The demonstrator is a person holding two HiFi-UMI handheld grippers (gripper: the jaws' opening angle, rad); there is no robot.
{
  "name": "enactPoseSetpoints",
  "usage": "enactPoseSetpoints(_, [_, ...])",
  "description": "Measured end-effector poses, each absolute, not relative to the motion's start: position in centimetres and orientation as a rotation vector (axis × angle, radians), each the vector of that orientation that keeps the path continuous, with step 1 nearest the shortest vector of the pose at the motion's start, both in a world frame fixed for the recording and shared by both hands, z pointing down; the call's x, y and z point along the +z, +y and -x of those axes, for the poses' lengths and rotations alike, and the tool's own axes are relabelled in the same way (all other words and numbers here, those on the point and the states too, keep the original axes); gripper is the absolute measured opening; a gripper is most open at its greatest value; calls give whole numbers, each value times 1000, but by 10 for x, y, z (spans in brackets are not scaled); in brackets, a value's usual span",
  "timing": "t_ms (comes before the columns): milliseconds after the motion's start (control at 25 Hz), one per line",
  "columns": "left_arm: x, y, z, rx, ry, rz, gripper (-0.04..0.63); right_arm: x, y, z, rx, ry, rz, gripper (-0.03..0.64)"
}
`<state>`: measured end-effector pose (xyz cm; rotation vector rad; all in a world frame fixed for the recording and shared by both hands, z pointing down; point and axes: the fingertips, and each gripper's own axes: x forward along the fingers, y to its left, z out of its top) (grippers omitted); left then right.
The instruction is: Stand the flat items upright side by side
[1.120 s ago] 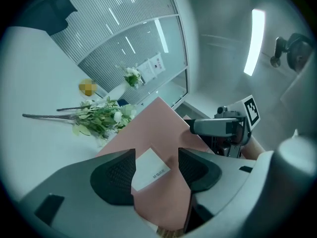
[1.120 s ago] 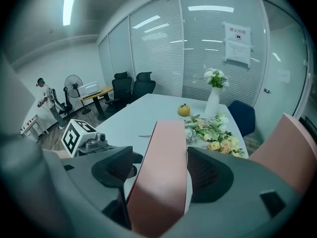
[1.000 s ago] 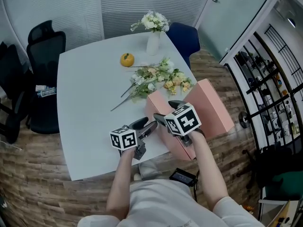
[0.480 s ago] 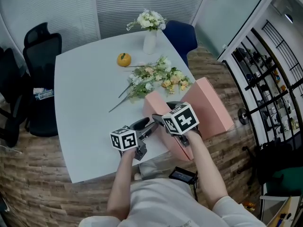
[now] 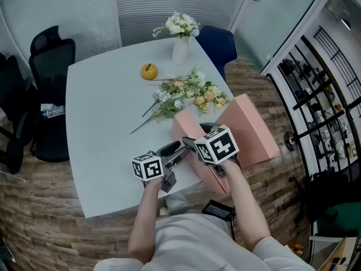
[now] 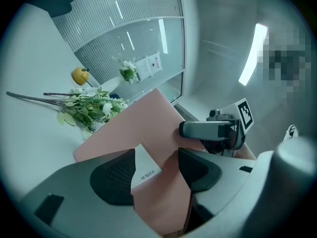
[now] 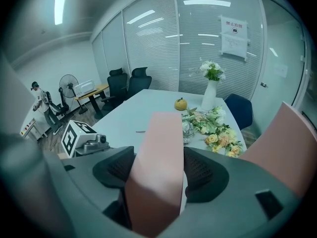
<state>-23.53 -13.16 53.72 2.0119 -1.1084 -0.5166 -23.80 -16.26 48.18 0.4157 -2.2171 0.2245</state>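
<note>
Pink slab, the near pink box [image 5: 184, 129], is in both my grippers at the near right edge of the table [image 5: 101, 129]. Left gripper [image 6: 156, 172]: pads sit either side of the box's near end with a white label between them. The gap is about the box's thickness, so I read that as a clamp. Right gripper [image 7: 158, 170]: pressed onto the top edge from both broad sides, and the pink edge fills the gap. Box is up on a long edge, long axis running near to far, far end swung a little left. Right gripper is on top and further along. Left one is lower, at the near end, coming in from the left.

Relation that matters next: second pink box [image 5: 252, 130] lies just right of the held one, roughly parallel, with a small gap between. Its broad face shows and it is tilted, not plumb. Can't tell what props it. So the held box is left of its partner, and my right gripper is the one nearer that gap. My guess: the held box needs truing to vertical and closing rightward, or the tilted one needs lifting beside it.

Beyond: loose flowers [image 5: 186, 92] lie just past the box's far end, close enough to get swept. Further off are a small orange fruit [image 5: 149, 71] and a white vase [image 5: 180, 51] with a bouquet at the far edge, well apart.
</note>
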Motion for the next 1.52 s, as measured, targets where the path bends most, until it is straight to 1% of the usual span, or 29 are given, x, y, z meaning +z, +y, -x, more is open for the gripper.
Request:
enactPoseSetpoints(1000, [507,-138,213,-586,-1069,-2046,259,442,-167,208,230,-2411,-525,324])
enactPoseSetpoints(1520, [494,-141,203,-562,-1085,-2085,256,424,-168,192,215,-2489,-601,319])
